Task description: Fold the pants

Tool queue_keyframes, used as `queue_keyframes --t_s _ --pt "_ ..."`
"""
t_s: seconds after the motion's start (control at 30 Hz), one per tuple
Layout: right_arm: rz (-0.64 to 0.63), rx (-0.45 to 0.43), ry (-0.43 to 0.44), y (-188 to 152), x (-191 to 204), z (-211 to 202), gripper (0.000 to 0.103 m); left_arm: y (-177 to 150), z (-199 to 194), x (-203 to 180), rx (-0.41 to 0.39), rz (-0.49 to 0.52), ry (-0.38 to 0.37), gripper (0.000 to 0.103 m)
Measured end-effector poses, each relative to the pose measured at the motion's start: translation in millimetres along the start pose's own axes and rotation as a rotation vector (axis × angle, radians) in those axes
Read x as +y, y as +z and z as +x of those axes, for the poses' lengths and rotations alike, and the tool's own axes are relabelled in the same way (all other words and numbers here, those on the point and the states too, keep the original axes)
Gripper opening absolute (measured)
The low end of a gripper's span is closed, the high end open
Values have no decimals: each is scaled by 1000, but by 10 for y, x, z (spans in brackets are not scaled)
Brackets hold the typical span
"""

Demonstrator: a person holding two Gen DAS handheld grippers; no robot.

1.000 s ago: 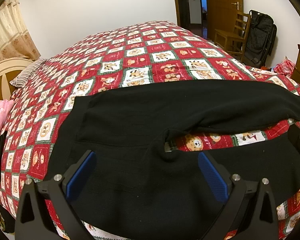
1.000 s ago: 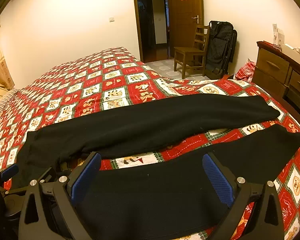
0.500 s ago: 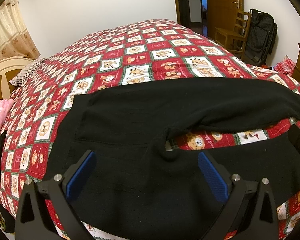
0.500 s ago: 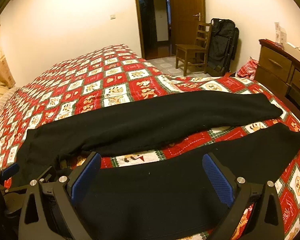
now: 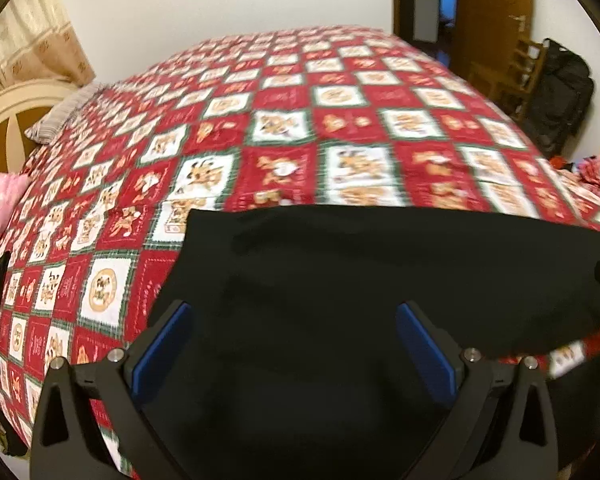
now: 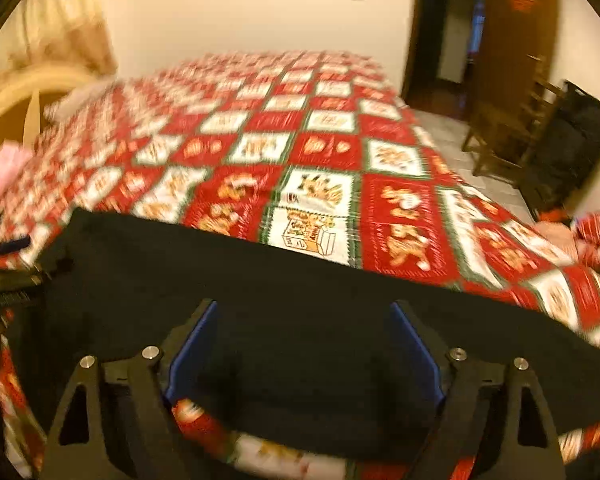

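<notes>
Black pants (image 5: 380, 264) lie flat on the red checked quilt (image 5: 284, 128), waist end to the left. My left gripper (image 5: 294, 312) hangs open over the waist part, blue pads wide apart, nothing pinched. In the right wrist view the pants (image 6: 260, 280) run across the frame as a long leg, with a strip of quilt (image 6: 276, 452) showing near its lower edge. My right gripper (image 6: 303, 306) is over that leg with its jaws closing; black cloth lies under and between them, but the pads are not pressing on it. Both views are blurred by motion.
A cream headboard (image 5: 4, 116) and striped pillow (image 5: 64, 116) are at the far left, with a pink cloth (image 5: 0, 208) beside them. A wooden chair (image 6: 504, 136), a black bag (image 6: 568, 148) and an open doorway (image 6: 440, 40) stand at the right, beyond the bed.
Both grippers have swept across the bed over the pants, which now fill the lower half of each view. The right gripper's jaws stand narrower than before and its view has rolled.
</notes>
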State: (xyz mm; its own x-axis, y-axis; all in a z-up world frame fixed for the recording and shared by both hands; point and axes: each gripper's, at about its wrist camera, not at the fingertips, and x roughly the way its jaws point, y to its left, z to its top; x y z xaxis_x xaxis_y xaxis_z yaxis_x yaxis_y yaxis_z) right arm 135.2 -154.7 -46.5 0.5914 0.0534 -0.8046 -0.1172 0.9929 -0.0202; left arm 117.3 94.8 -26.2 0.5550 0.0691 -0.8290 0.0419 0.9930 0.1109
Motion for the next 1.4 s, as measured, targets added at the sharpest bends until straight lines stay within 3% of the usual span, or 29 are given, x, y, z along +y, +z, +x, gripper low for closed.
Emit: queue_keyframes --t_s 0.13,0.27,0.4,0.47,0.53,0.57,0.8,1.0,1.23,1.33,1.4 --pt "-32 56 10 132 -70 309 78 62 312 81 61 -27 35 103" --pt "-96 117 26 155 -112 566 68 61 491 149 91 -61 8 103" --pt "-74 96 94 125 -157 596 58 34 684 182 132 -86 3 103" --pt "-91 94 109 121 -131 577 44 14 682 184 113 -103 -2 103" --pt "-116 101 122 128 -77 535 12 29 681 161 108 -94 6 103" --pt "-126 105 124 129 -55 504 5 42 687 159 108 -94 6 103" --pt "-257 -55 35 -84 260 -122 4 50 499 322 110 -144 -56 103" --pt "-426 -210 3 -688 741 -757 2 26 172 505 57 -168 -94 103" --pt "-529 -224 -36 -1229 1110 -748 2 162 5 542 57 -223 -156 103" --pt "-590 -226 -61 -1348 1215 -687 2 226 69 441 101 -219 -171 103" --pt "-610 -232 -72 -1380 1241 -675 2 305 190 348 136 -200 -138 103"
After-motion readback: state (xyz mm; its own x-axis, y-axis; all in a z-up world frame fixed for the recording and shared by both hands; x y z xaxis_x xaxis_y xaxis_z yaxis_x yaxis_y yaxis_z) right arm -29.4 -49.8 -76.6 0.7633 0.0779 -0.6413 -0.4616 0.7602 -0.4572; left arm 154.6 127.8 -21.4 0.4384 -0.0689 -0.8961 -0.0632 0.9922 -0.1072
